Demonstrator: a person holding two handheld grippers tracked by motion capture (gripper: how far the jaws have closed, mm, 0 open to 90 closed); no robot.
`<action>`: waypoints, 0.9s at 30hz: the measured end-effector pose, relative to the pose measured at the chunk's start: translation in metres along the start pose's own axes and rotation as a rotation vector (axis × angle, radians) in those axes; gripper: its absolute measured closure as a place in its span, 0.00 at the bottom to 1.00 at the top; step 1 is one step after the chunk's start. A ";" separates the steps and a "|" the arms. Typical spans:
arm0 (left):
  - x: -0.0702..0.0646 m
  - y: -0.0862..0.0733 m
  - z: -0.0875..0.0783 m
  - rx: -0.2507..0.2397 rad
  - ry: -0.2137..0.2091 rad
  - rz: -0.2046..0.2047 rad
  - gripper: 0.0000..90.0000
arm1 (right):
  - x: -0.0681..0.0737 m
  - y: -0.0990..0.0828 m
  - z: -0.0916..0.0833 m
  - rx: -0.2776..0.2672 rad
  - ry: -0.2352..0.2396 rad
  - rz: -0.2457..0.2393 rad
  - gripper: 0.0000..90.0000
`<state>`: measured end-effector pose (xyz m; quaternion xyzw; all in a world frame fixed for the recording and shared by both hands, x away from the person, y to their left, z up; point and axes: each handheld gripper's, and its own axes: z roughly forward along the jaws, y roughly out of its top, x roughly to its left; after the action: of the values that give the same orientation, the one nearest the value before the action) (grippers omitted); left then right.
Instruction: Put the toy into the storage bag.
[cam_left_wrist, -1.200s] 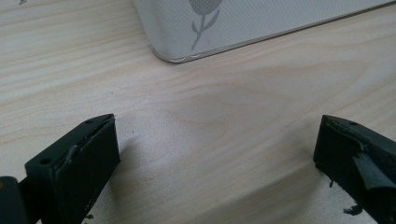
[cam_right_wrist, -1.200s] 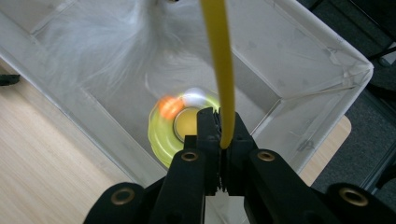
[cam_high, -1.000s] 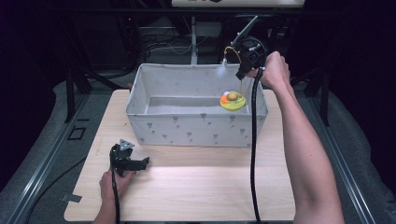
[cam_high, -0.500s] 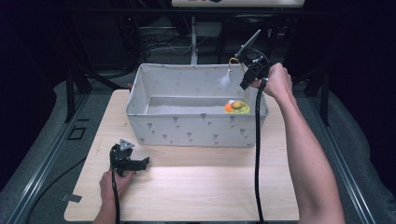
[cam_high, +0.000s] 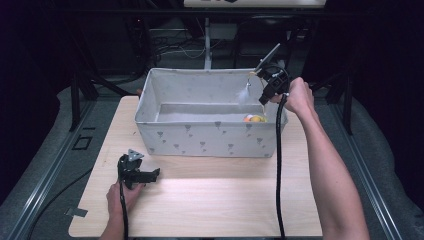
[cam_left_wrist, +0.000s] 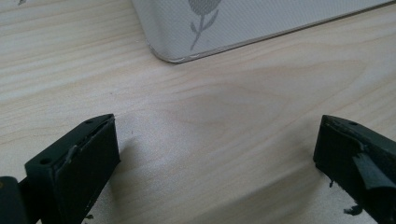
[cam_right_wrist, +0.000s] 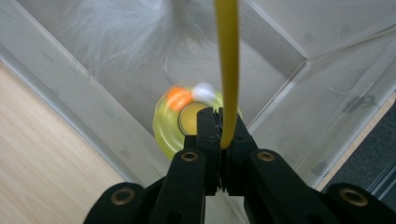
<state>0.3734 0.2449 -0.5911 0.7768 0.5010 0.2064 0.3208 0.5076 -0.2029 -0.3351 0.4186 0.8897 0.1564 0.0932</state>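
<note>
We record a light wooden table carrying one grey fabric bin printed with small flower motifs, set along the table's far edge and reaching toward its far right corner.

Item, right gripper: we see it held in the person's right hand above the bin's far right corner. Its jaws are pressed together on a yellow stick, which rises straight up between them in the right gripper view. In the high view a pale feathery tuft, blurred, hangs beside the gripper over the inside of the bin; in the right gripper view the same white plumes spread across the bin's floor and wall. We cannot tell from the frames how tuft and stick are joined.

Item, round yellow toy: we find it on the bin's floor, in the right end, near the front wall. It carries an orange ball and a white ball on its top, both blurred. In the high view it appears as a yellow and orange patch just behind the bin's front wall. It lies directly below the right gripper's jaws.

Item, left gripper: we see it resting on the table near the front left corner, held by the left hand. Its jaws stand spread wide with nothing between them, bare wood beneath. One lower corner of the bin lies just ahead of them, apart from both jaws.
</note>
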 end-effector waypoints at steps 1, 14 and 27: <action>0.000 0.000 0.000 0.000 0.000 0.001 0.00 | 0.000 -0.001 0.001 0.006 0.002 -0.003 0.98; 0.000 0.000 0.000 0.002 -0.003 0.002 0.00 | -0.007 -0.016 0.019 0.046 0.017 0.008 0.98; 0.000 0.000 0.001 -0.007 0.003 0.000 0.00 | -0.009 -0.026 0.037 0.105 0.031 0.007 0.98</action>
<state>0.3735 0.2445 -0.5917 0.7754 0.5006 0.2097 0.3227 0.5061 -0.2180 -0.3789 0.4236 0.8966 0.1162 0.0569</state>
